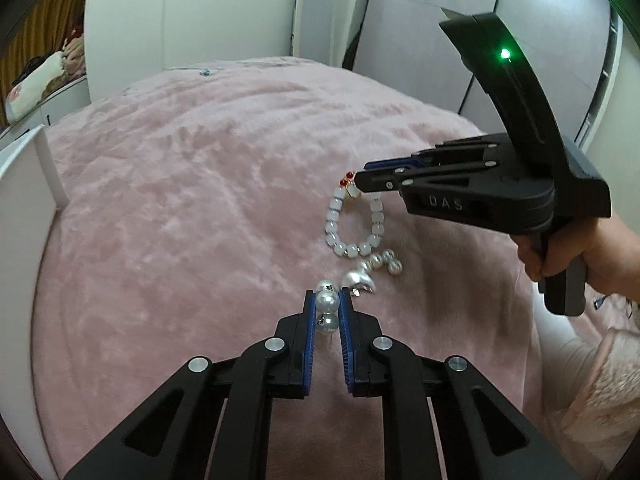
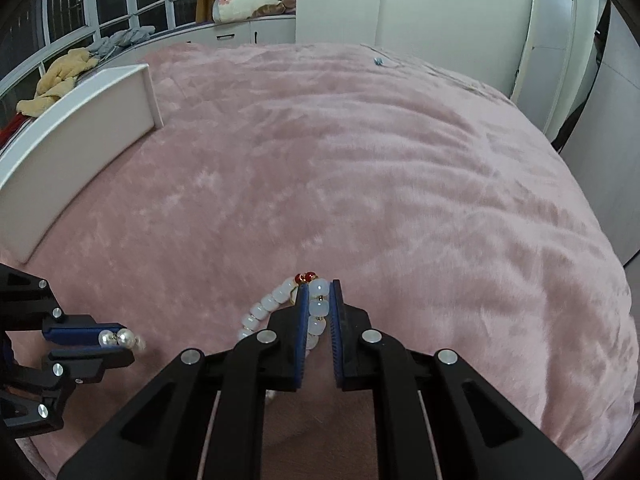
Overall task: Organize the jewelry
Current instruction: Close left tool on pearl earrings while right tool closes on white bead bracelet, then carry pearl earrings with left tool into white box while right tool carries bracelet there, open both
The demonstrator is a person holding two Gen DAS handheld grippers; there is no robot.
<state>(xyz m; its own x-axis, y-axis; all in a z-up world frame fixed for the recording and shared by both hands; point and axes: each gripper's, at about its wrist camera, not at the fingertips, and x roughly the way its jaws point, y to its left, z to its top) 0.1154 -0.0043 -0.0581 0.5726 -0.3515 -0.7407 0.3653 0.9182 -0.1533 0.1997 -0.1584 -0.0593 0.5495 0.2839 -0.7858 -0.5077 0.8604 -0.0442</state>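
On the pink plush blanket [image 2: 360,168], the white box [image 2: 76,148] serves as the landmark: it stands at the blanket's far left edge, and both pieces of jewelry are well apart from it, on the side nearer the cameras. The left gripper [image 1: 327,300] is clamped on the pearl bracelet [image 1: 327,304], one pearl pinched between its blue pads [image 1: 309,312] and the rest of the strand trailing away from the box toward a silvery charm [image 1: 362,278] and more pearls. The right gripper [image 2: 320,292], farther from the box than the left one, is closed on the white bead bracelet [image 2: 319,308], with square milky beads squeezed between its pads. In the left wrist view that bracelet hangs as a loop from the right gripper's tips, its red beads [image 1: 347,178] at the top, its lower beads close beside the loose pearls. A hand [image 1: 592,252] holds the right gripper's handle.
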